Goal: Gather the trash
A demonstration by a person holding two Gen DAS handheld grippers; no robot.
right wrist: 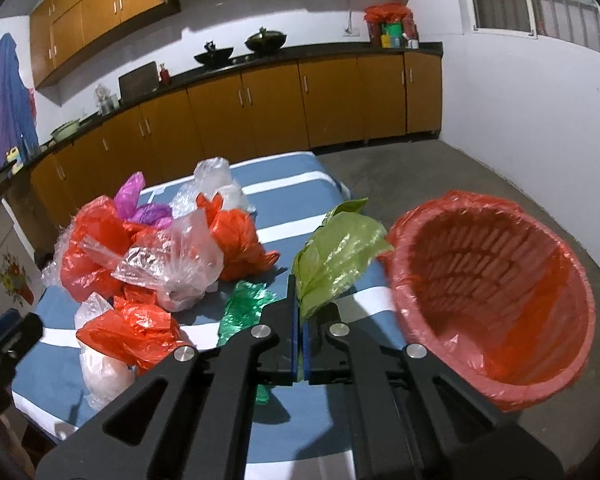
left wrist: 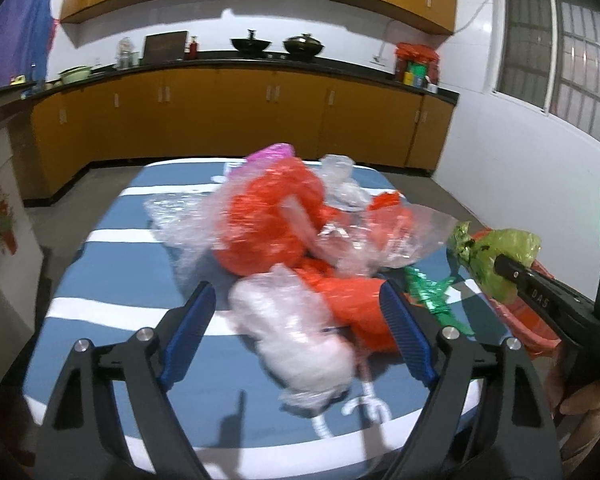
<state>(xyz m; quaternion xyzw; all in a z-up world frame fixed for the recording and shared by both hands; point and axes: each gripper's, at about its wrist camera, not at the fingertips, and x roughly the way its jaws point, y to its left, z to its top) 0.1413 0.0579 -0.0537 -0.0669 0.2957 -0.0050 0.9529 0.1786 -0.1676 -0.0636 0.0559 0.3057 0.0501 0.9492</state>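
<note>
A heap of crumpled plastic bags lies on the blue-and-white striped table: red bags, clear bags, a purple bag and a dark green bag. My left gripper is open, its blue pads either side of a whitish clear bag and a red bag. My right gripper is shut on a light green bag, held above the table's right edge, also seen in the left wrist view. A bin lined with a red bag stands just right of it.
Wooden kitchen cabinets and a dark counter with pots run along the far wall. The concrete floor lies beyond the table. A white wall with a window is on the right.
</note>
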